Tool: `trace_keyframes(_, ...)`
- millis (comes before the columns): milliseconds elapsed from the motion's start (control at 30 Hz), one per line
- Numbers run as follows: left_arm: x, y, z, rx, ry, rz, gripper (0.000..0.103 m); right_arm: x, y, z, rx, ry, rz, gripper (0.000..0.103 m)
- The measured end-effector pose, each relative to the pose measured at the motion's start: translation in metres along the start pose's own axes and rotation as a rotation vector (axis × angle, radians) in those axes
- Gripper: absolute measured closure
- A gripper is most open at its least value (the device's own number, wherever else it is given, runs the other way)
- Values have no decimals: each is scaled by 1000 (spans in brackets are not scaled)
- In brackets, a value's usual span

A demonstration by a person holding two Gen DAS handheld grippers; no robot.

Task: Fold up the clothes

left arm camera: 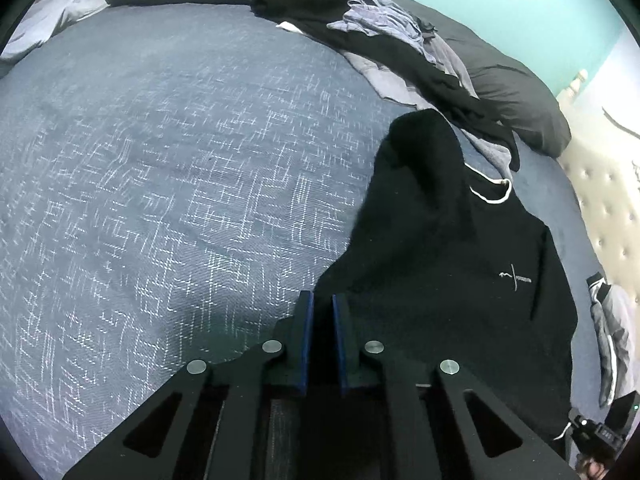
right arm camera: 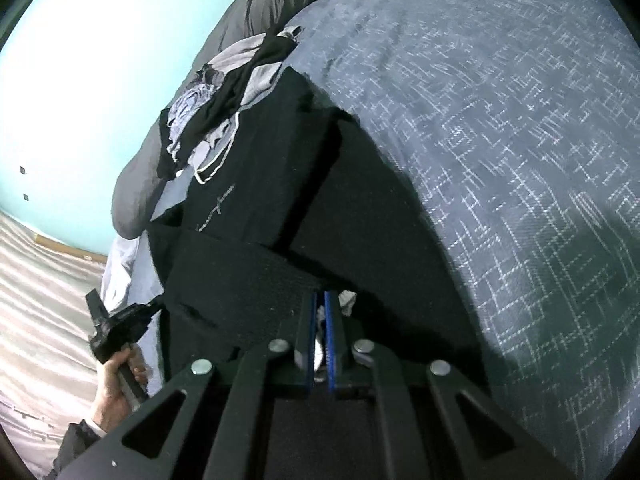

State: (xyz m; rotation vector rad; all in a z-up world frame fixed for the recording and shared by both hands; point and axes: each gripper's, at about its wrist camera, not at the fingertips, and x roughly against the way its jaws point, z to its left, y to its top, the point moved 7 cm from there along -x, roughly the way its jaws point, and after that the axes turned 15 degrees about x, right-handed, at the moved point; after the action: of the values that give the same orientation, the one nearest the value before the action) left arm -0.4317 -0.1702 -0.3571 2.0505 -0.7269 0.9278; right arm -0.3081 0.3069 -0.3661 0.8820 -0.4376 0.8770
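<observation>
Left wrist: hoodie [left arm camera: 460, 272] beside open bedspread [left arm camera: 180, 160].

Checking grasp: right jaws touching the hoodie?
Touching. Right wrist view: right gripper jaws nearly shut, black hoodie fabric pinched between them.

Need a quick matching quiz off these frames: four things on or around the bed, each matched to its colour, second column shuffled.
Things:
1. hoodie
2. drawstring
3. pillow
4. wall

Colours:
a. white
b. teal
c. black
d. dark grey

Pairs: 1-c, 2-a, 3-d, 4-b
</observation>
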Motion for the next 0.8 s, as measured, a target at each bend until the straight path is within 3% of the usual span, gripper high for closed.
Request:
trace_keyframes(467,52,-17,11,26,-37,-109,92,4,-3,-8,19,-88,-5,96)
trace_keyframes(600,54,-34,16,4,-40,-120,92,11,2,-10,6,-89,-42,90)
trace_keyframes(700,55,-48,19,-16,-42,-127,92,20,10,3,57,-82,-90,80)
trace_keyframes(800,56,-62,23,-35,-44,-134,92,10,14,23,110,-72,-71,75)
